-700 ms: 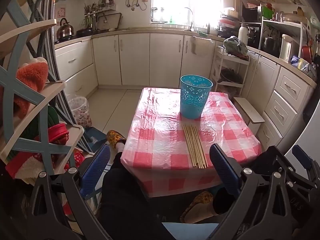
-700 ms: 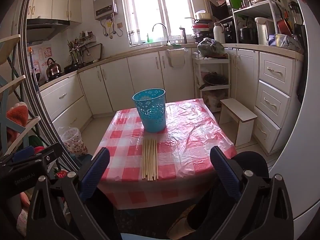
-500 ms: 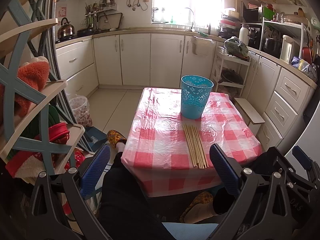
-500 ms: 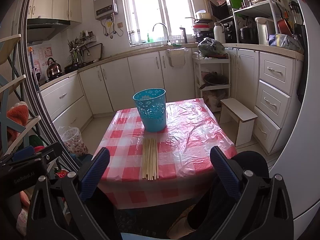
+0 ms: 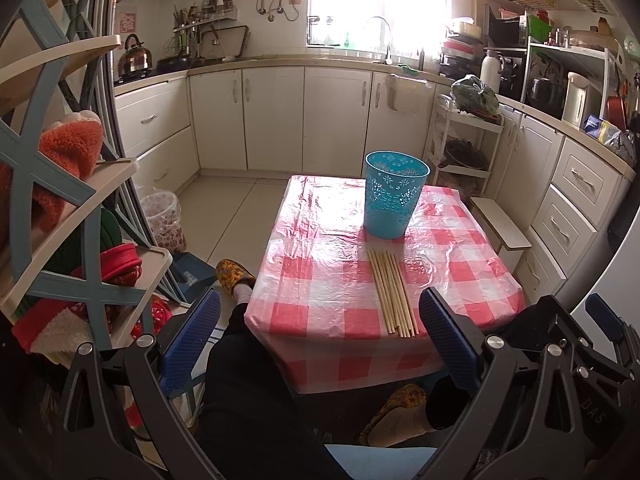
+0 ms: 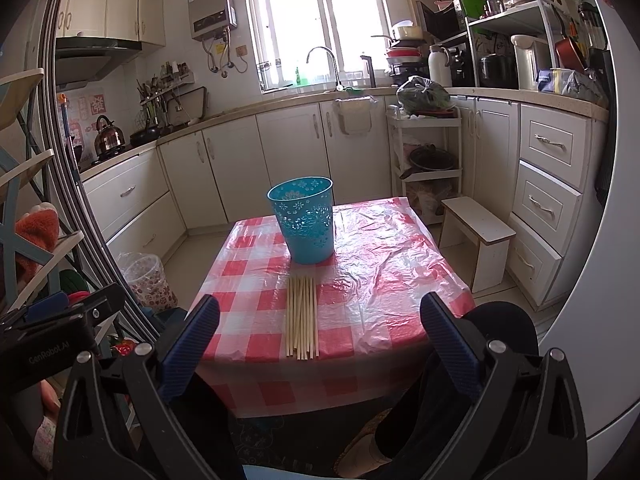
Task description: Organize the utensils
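Both the left gripper [image 5: 320, 336] and right gripper [image 6: 320, 334] gape wide and empty before eight thin wooden chopsticks [image 6: 302, 316] lying flat beside one perforated blue plastic basket [image 6: 305, 219] on the checked, plastic-covered table [image 6: 384, 280].

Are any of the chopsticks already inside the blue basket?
No, the chopsticks all lie flat on the checked tablecloth in front of the blue basket.
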### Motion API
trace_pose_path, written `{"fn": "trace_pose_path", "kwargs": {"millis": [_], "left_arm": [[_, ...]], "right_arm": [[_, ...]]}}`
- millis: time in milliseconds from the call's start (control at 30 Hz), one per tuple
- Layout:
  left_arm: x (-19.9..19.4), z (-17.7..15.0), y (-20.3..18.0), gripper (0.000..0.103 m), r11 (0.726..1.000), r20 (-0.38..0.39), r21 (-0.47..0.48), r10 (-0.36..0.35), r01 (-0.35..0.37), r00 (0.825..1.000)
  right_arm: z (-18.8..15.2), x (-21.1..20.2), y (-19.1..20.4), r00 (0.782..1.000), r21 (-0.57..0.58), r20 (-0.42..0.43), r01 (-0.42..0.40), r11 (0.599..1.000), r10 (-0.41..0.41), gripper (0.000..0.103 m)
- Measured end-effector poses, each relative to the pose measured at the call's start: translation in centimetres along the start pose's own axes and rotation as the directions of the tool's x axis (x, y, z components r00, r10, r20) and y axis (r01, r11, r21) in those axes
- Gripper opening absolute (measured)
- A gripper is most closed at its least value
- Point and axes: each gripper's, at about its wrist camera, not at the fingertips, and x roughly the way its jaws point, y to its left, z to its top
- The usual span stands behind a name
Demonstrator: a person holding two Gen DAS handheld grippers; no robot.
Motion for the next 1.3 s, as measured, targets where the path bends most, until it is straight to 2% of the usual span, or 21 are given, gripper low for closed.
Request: {"fn": "trace_pose_path", "kwargs": {"millis": [600,867,900,1067,1300], "left_arm": [[0.0,0.0,0.1,0.095,1.0,0.0,0.0,-0.002,0.002,1.0],[0.0,0.0,0.1,0.095,1.0,0.0,0.001,-0.001,0.001,1.0],[0.0,0.0,0.1,0.095,1.0,0.0,0.001,-0.001,0.001,1.0],[0.0,0.0,0.1,0.096,1.0,-0.002,0.001,-0.002,0.002,1.0],[1.4,0.1,0.8,0.095,1.0,-0.023,-0.002,-0.013,0.013,1.0]], "right_arm": [[-0.1,0.1,0.0,1.0,0.001,0.003,-0.002,1.0,0.002,0.096],[0.0,0.4,-1.3,1.0,0.0,0.007,-0.002,1.0,0.002,0.096],[-0.2,0.1,0.0,1.0,0.001,0.008,-0.003,1.0,0.003,0.096],[-0.1,-0.4,-0.1,1.0,0.001,0.01,-0.005,1.0,0.005,0.096],[0.4,1.7,-0.4,1.0,0.001,-0.007,-0.024,1.0,0.024,0.096]]}}
